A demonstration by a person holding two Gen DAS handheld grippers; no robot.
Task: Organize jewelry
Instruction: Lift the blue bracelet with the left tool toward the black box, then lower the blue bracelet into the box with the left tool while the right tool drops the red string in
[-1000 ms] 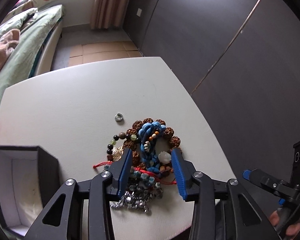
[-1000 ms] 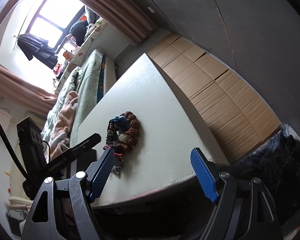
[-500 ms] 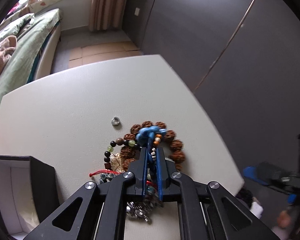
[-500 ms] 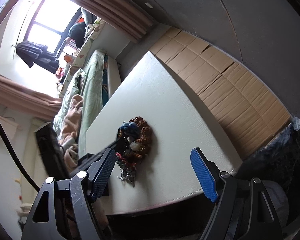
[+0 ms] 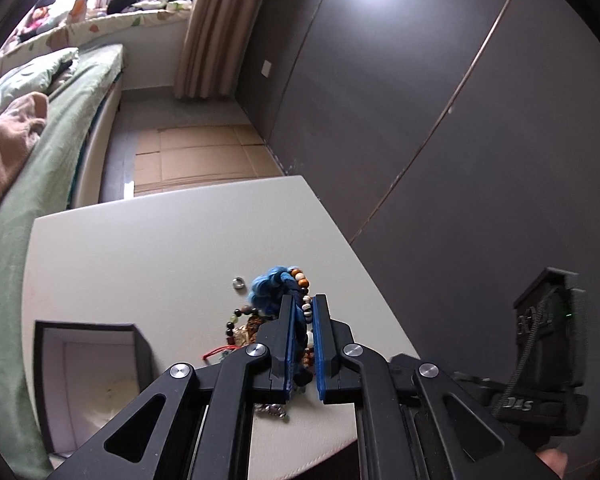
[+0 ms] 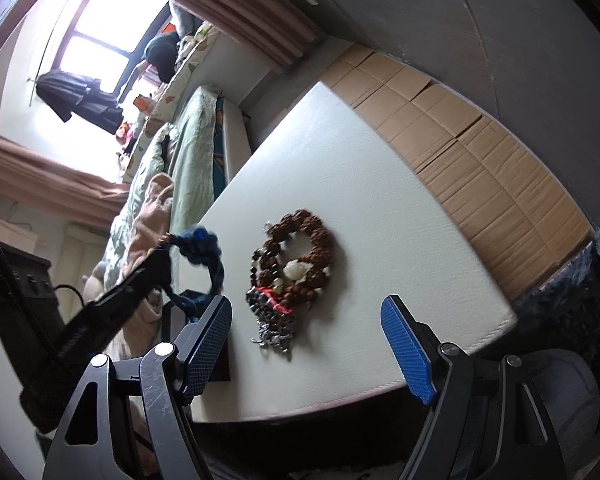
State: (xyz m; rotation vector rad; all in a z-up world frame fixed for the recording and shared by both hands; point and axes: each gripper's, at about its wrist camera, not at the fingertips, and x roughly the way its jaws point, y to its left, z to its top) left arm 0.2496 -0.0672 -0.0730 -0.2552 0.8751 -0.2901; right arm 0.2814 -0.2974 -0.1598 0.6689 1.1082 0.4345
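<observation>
My left gripper (image 5: 303, 300) is shut on a blue braided cord bracelet (image 5: 274, 286) with small beads and holds it lifted above the white table (image 5: 140, 264). In the right wrist view the bracelet (image 6: 202, 250) hangs from the left gripper (image 6: 162, 250) above the table's left side. A pile of jewelry (image 6: 296, 256) lies on the table: a brown seed-bead bracelet, dark beads, a red cord, a silver chain. A small silver ring (image 5: 239, 282) lies beside the pile. My right gripper (image 6: 306, 340) is open and empty at the table's near edge.
An open black box with a white lining (image 5: 88, 376) stands on the table's left part, near the pile. A bed (image 5: 28, 128) runs along the left. Cardboard (image 6: 480, 160) covers the floor beyond the table. A dark wall (image 5: 420, 100) is to the right.
My left gripper closed on the blue bracelet in the pile and lifted it off the table. My right gripper stayed open and shifted slightly.
</observation>
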